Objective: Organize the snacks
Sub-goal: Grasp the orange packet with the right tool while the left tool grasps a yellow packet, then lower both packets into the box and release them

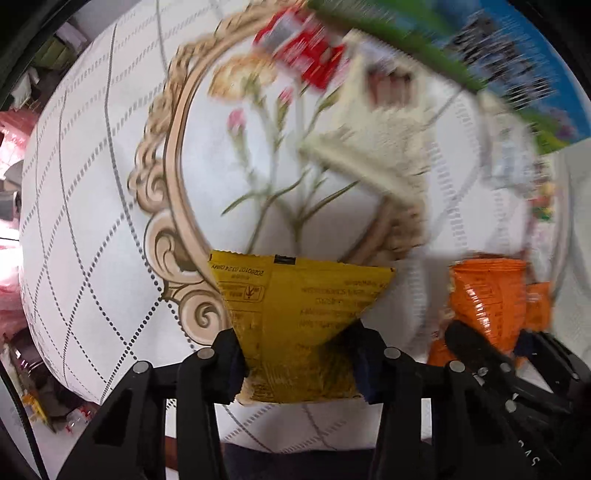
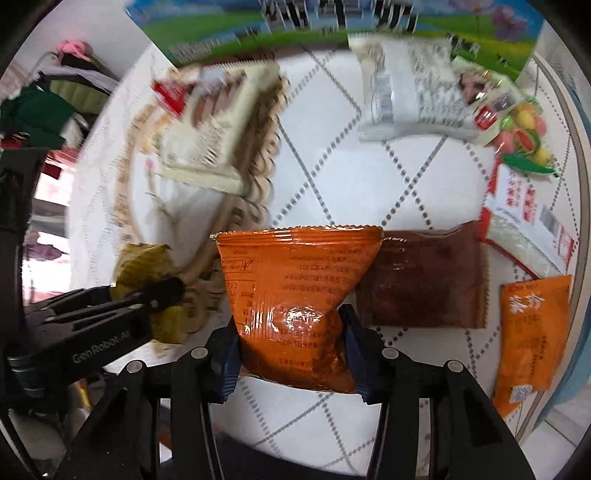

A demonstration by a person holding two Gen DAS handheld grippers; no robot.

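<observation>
My left gripper (image 1: 298, 366) points down and is shut on a yellow snack packet (image 1: 299, 310), squeezing its lower half above the white patterned tablecloth (image 1: 92, 206). To its right in the left wrist view, my right gripper (image 1: 491, 343) pinches an orange packet (image 1: 487, 295). The right wrist view shows that orange packet (image 2: 295, 291) pressed between the right gripper's (image 2: 291, 356) blue pads. The left gripper (image 2: 159, 295) with the yellow packet (image 2: 142, 258) is close by on the left.
On the table lie a brown packet (image 2: 421, 273), an orange sachet (image 2: 528, 332), a red-and-white pack (image 2: 524, 221), a white packet (image 2: 410, 96), a candy bag (image 2: 524, 129) and a cream packet (image 2: 218, 133). A green-and-blue box (image 2: 332, 26) stands at the far edge. The round table drops off to the left.
</observation>
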